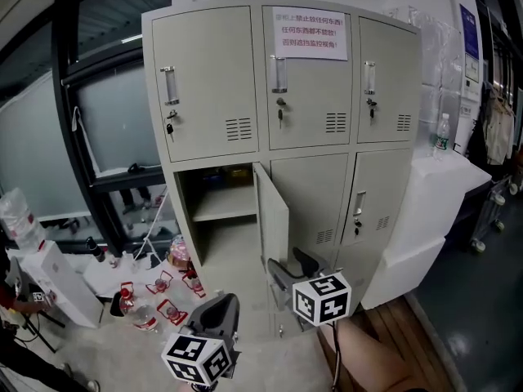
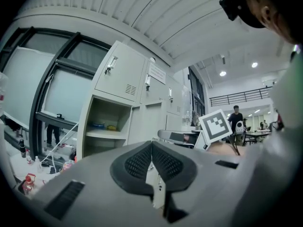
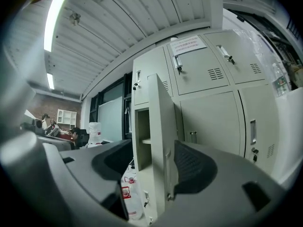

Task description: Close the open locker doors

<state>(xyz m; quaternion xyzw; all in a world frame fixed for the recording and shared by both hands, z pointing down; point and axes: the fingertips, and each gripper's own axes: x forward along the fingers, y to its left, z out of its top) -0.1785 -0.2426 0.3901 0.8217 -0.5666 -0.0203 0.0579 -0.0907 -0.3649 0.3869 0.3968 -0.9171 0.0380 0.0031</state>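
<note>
Task item: open beige metal door [image 1: 272, 215], lower-left bay of the beige sheet-metal locker cabinet [image 1: 212, 80], centre of the head view. It stands swung out roughly square to the cabinet front. The other five doors look shut.

Right hand-held gripper [image 3: 154, 146]: jaws spread wide, nothing pinched. In its own view the door's free edge stands between the pads, closer to the right-hand pad [image 3: 189, 167]. Contact can't be confirmed.

Risks from here:
- The edge sits in the gap, so a sideways push likely loads one pad tip only. The thin sheet could skate off and the door would stay open.
- If the jaws clamp the sheet and the hand tracks straight instead of along the hinge arc, the door probably binds or twists.
- Hard shove: the door hits the frame and rebounds, latch likely not caught.
- Small latch hardware on the door edge, low in the right gripper view, could snag a pad.
- Clear plastic bottles with red caps [image 1: 144, 315] lie on the floor [image 1: 106, 354], lower left of the head view, near the left hand-held gripper [image 2: 151, 150]. A careless sweep knocks them over.

Pose: both grippers point level at the cabinet, low in the head view. The right one is lower centre, just in front of the door's bottom part, with a bare forearm [image 1: 364, 354] running to lower right. The left one sits lower and further left, pads pressed together, empty, clear of the door.
</note>
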